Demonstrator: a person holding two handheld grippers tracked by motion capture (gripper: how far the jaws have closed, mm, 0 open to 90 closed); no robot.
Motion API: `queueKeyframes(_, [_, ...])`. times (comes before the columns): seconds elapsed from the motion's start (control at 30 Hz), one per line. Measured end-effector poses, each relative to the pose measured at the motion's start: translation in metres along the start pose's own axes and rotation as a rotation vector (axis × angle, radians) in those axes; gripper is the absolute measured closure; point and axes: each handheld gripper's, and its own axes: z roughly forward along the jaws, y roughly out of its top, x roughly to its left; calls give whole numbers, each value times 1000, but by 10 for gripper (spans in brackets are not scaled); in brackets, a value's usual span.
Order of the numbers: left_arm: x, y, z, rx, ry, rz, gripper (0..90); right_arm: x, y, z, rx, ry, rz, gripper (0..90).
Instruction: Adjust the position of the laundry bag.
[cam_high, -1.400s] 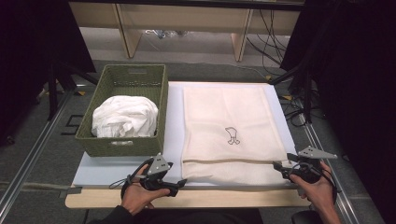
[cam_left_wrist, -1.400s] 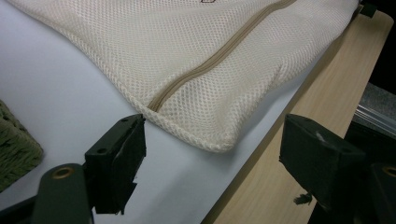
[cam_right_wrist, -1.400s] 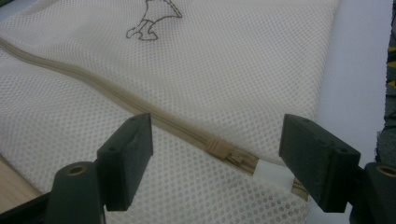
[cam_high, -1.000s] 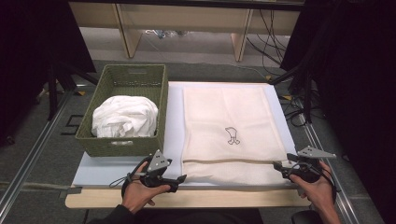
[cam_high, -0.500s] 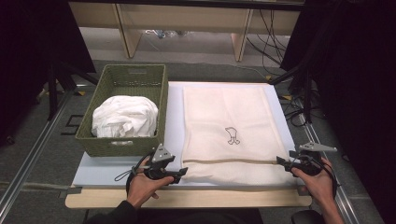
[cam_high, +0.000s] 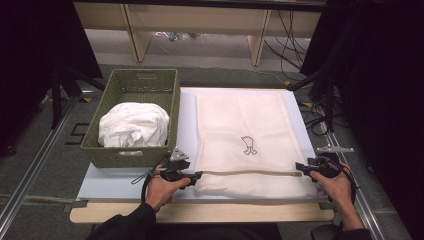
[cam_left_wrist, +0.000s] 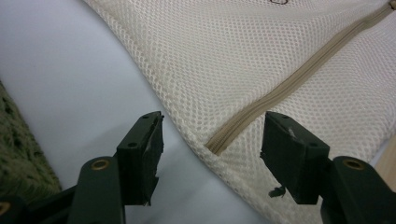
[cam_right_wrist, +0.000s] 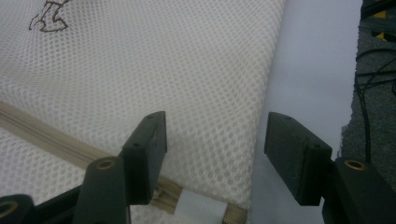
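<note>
A cream mesh bag (cam_high: 240, 120) lies flat on a pale board (cam_high: 185, 125), with a tan zipper (cam_high: 245, 173) running across its near end. My left gripper (cam_high: 196, 175) is at the zipper's left end. In the left gripper view the jaws (cam_left_wrist: 212, 144) stand open with the zipper's end (cam_left_wrist: 219, 140) between them, untouched; they have just been closing. My right gripper (cam_high: 299, 168) is at the bag's right edge. Its open jaws (cam_right_wrist: 215, 149) straddle the bag's edge (cam_right_wrist: 243, 154) without pressing; they too have just been closing.
A green woven basket (cam_high: 135, 79) holding crumpled white cloth (cam_high: 132, 125) stands left of the bag, close behind my left hand. A small dark emblem (cam_high: 248, 145) marks the bag's middle. Cables (cam_high: 320, 117) hang off the table's right side.
Both hands have moved forward onto the ends of the zipper line, the left one a little to the right, the right one a little to the left. The bag has not shifted.
</note>
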Motion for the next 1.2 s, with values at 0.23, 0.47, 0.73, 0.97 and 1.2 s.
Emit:
queueKeyframes(0.23, [-1,6,17,11,46,5,347,3,5,7,23,-3,64,404])
queueKeyframes(0.47, [7,15,30,8,61,-1,410,3,6,11,34,5,67,411])
queueKeyframes(0.73, [13,18,38,15,68,0,793,-2,10,14,39,-5,49,467])
queueKeyframes(0.97, [13,20,38,6,57,16,868,2,13,16,38,-9,40,658])
queueKeyframes(1.2, [14,21,35,11,51,41,874,1,15,20,-10,-7,-119,852])
